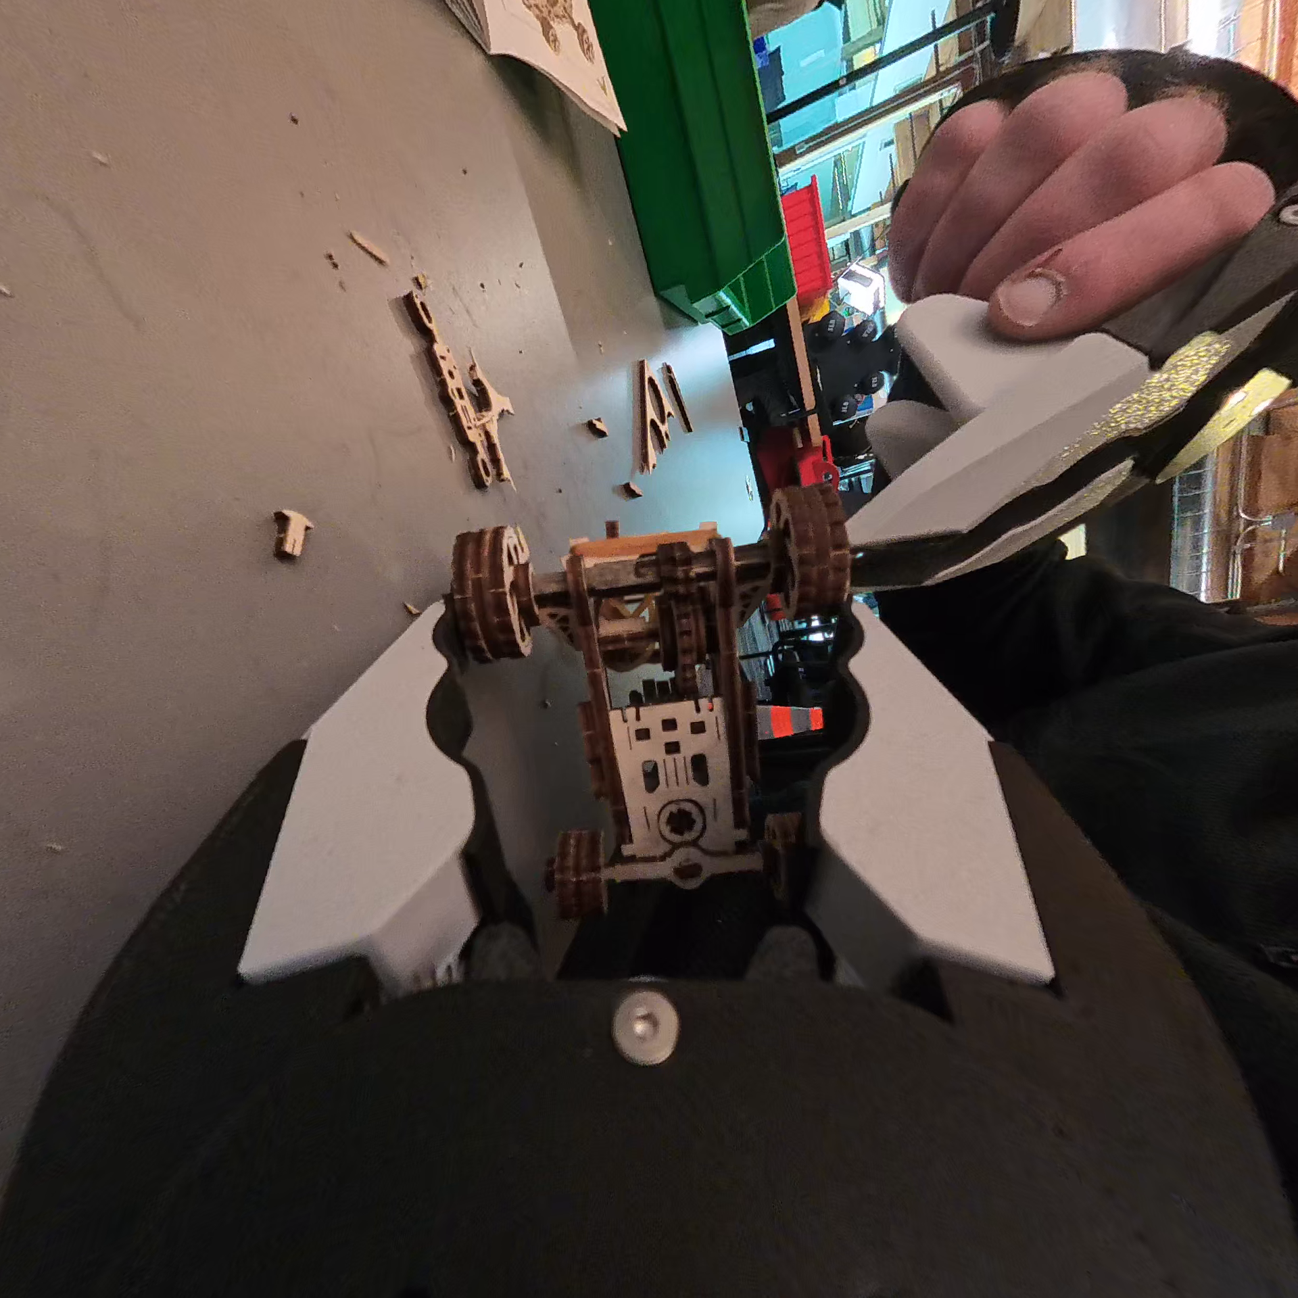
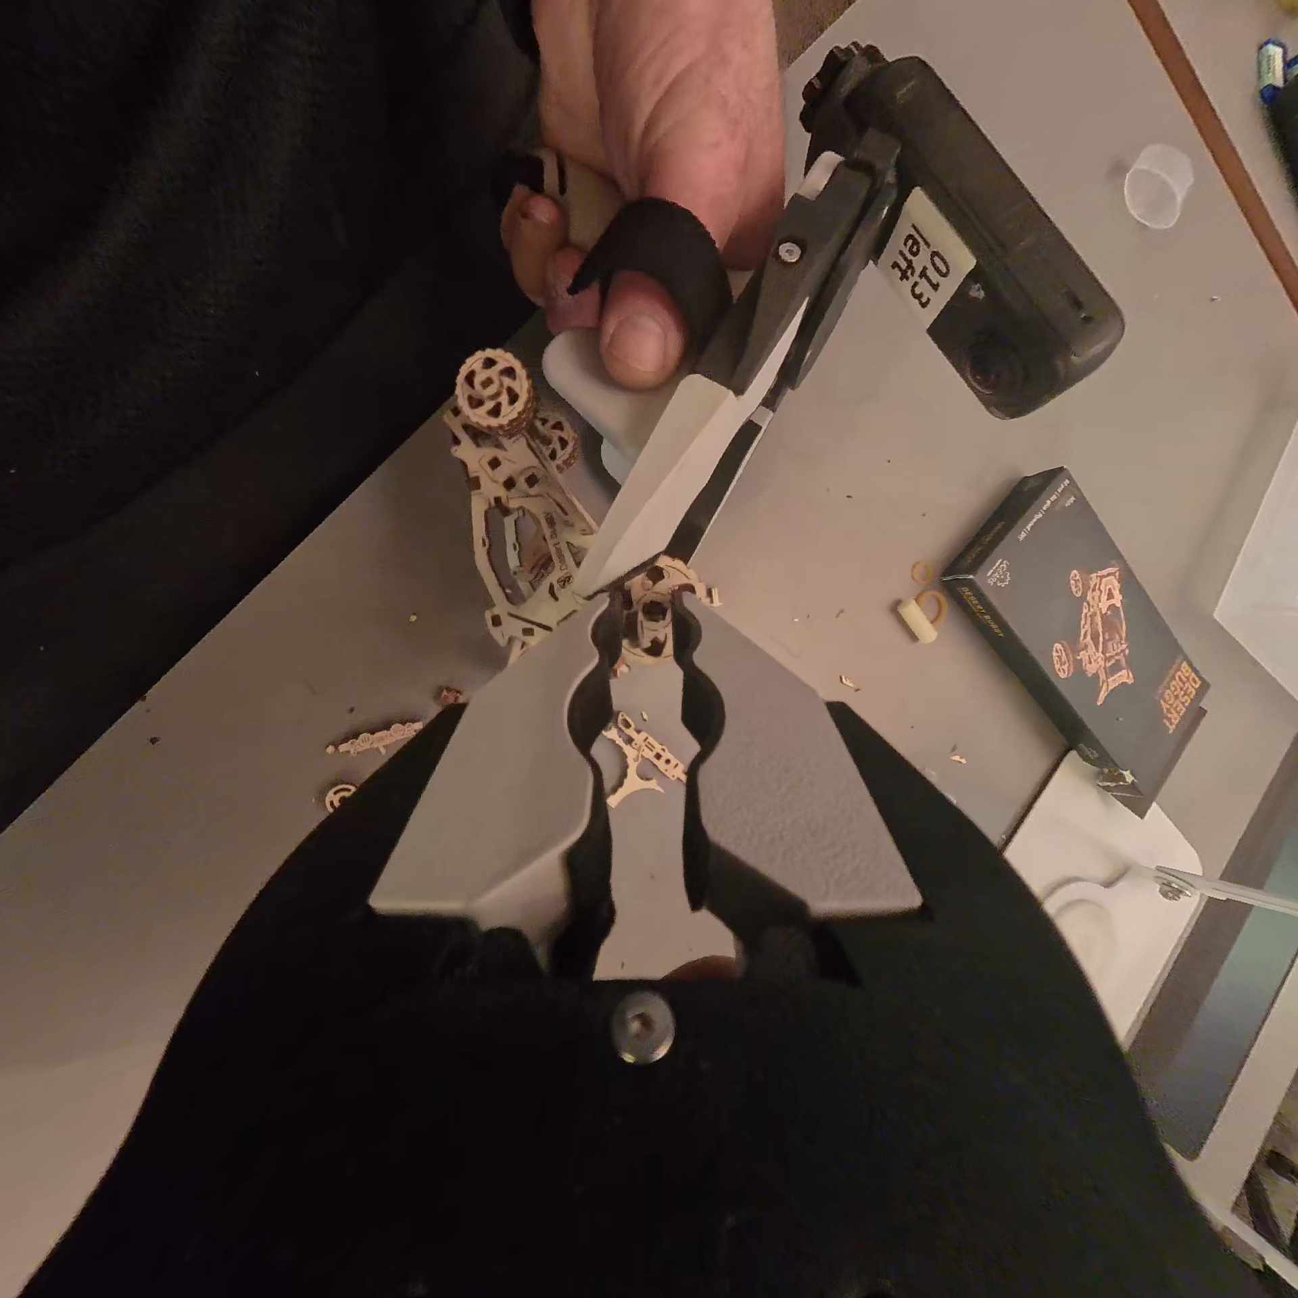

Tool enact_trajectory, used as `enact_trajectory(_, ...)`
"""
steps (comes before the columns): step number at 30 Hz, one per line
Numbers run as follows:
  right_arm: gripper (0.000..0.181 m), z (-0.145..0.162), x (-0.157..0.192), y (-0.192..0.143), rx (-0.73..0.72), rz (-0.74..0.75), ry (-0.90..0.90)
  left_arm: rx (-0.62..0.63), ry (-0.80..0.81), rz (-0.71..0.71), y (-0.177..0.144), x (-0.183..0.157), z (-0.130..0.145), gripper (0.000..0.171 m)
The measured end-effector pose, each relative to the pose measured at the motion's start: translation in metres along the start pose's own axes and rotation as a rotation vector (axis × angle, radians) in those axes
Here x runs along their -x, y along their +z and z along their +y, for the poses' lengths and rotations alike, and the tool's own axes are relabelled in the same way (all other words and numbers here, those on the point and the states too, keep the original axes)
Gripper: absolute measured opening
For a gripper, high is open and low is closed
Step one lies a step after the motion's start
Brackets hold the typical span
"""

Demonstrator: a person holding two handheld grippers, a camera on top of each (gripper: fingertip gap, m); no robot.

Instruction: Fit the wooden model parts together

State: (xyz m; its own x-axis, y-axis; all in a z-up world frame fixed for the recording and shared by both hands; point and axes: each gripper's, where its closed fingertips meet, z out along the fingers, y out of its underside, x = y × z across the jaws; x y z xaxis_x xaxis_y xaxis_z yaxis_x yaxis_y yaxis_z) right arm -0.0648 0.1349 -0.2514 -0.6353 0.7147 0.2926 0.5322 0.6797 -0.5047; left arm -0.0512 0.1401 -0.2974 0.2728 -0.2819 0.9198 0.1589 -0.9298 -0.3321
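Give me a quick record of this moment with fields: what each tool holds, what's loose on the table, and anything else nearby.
left tool: closed on the wooden buggy model, gripping its chassis sides, big rear wheels pointing away from the camera
right tool: closed at its tips on a wheel at one end of the buggy's axle
loose parts: flat wooden pieces and chips on the grey table
nearby: dark kit box, green bin, instruction sheet
task state: assembly under way
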Motion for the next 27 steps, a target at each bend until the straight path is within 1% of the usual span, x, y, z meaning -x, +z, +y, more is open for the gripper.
enact_trajectory(3,0.015,0.001,-0.002,-0.002,-0.005,0.008,0.011,-0.008,-0.007,0.008,-0.001,-0.001,-0.001,0.100)
enact_trajectory(6,0.014,0.002,-0.003,-0.004,-0.024,0.014,0.043,-0.014,-0.011,0.010,-0.001,0.000,-0.002,0.100)
enact_trajectory(8,0.014,0.008,-0.008,-0.010,-0.029,0.042,0.121,-0.016,-0.001,-0.004,-0.003,0.001,-0.003,0.101)
enact_trajectory(11,0.014,0.020,-0.005,-0.025,-0.068,0.083,0.274,-0.036,0.011,-0.032,-0.008,0.006,-0.008,0.100)
enact_trajectory(14,0.013,0.039,0.011,-0.033,-0.081,0.117,0.431,-0.054,0.022,-0.065,-0.014,0.012,-0.013,0.100)
enact_trajectory(17,0.013,0.057,0.035,-0.027,-0.060,0.129,0.566,-0.069,0.040,-0.095,-0.019,0.016,-0.017,0.100)
enact_trajectory(20,0.013,0.068,0.042,-0.010,-0.081,0.166,0.699,-0.079,0.055,-0.117,-0.024,0.020,-0.020,0.100)
enact_trajectory(22,0.014,0.074,0.043,0.006,-0.050,0.179,0.701,-0.095,0.060,-0.122,-0.025,0.020,-0.022,0.100)
enact_trajectory(24,0.011,0.084,0.039,0.018,-0.004,0.231,0.672,-0.095,0.060,-0.120,-0.025,0.020,-0.021,0.100)
enact_trajectory(27,0.014,0.096,0.037,0.024,-0.003,0.250,0.727,-0.086,0.080,-0.137,-0.024,0.020,-0.019,0.100)
